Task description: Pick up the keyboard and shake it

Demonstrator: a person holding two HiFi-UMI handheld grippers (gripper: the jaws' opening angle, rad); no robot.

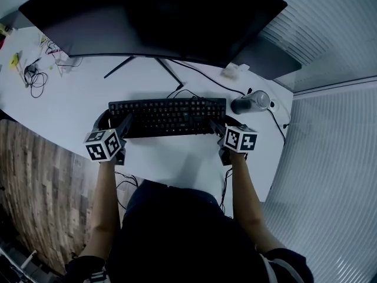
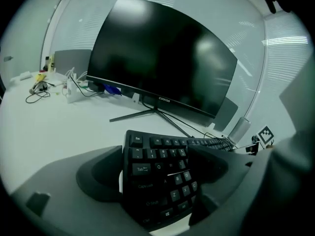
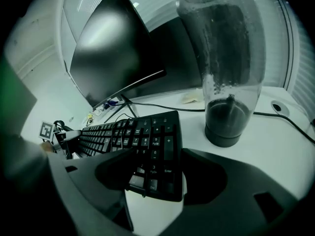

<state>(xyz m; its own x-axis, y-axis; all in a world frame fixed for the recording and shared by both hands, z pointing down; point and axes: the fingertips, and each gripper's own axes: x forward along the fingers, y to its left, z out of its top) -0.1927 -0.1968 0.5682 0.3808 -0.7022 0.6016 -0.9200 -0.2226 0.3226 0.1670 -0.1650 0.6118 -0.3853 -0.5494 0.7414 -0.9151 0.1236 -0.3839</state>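
Observation:
A black keyboard point(image 1: 168, 117) lies crosswise on the white desk point(image 1: 65, 108), just in front of the monitor stand. My left gripper point(image 1: 118, 124) is closed on its left end: in the left gripper view the Esc and Tab corner of the keyboard point(image 2: 157, 171) fills the gap of the left gripper point(image 2: 157, 181), one jaw at the outer edge and one over the keys. My right gripper point(image 1: 221, 125) grips the number-pad end of the keyboard point(image 3: 155, 151) in the same way, and in its own view the right gripper point(image 3: 157, 176) shows this. Whether the keyboard is off the desk I cannot tell.
A large dark curved monitor point(image 1: 153, 16) on a V-shaped stand point(image 1: 147, 66) is right behind the keyboard. A clear bottle point(image 1: 250, 103) with a dark base stands close by the keyboard's right end, tall in the right gripper view point(image 3: 229, 73). Cables point(image 1: 35, 78) and small items lie far left.

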